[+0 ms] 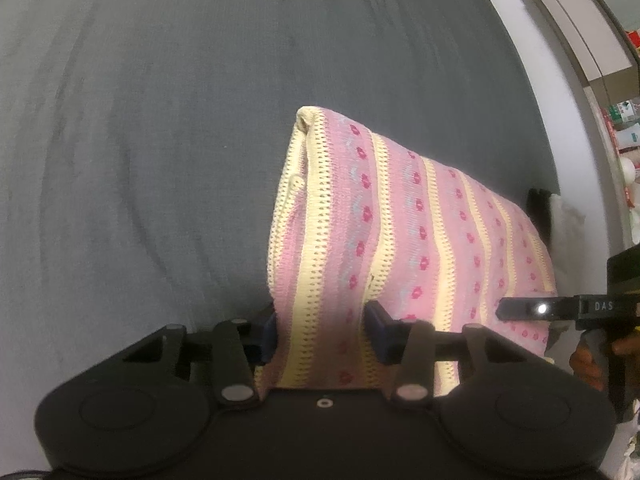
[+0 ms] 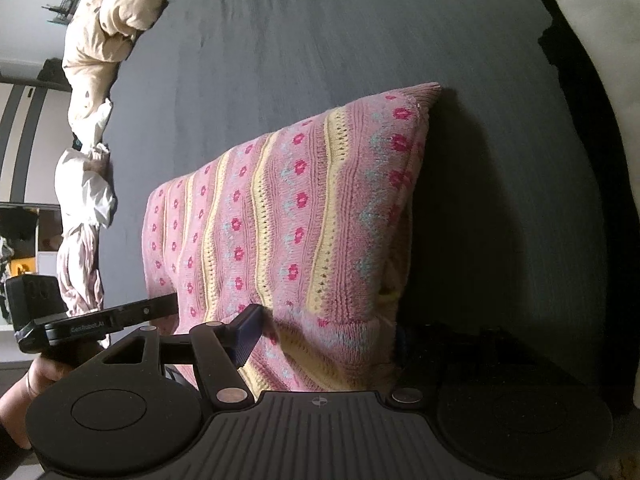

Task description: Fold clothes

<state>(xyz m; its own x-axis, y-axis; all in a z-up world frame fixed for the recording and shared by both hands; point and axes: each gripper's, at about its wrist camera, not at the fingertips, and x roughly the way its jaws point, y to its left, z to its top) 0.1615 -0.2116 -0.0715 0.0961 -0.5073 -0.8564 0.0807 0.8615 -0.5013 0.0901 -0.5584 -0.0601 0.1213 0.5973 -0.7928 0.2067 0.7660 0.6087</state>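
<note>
Knit sweater [image 1: 404,240], pink with yellow openwork stripes and red flower dots, folded and lifted in a tent shape over dark grey sheet [image 1: 160,120]. Left gripper [image 1: 322,330] clamped on near edge, blue pads [image 1: 378,330] pressing fabric. Right gripper [image 2: 324,336] likewise clamped (far pad buried under knit). Hand [image 2: 24,392] cut off at frame edge.

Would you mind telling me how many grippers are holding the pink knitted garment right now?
2. The left gripper holds one near edge of the pink knitted garment; the right gripper holds the other, one finger hidden by fabric.
</note>
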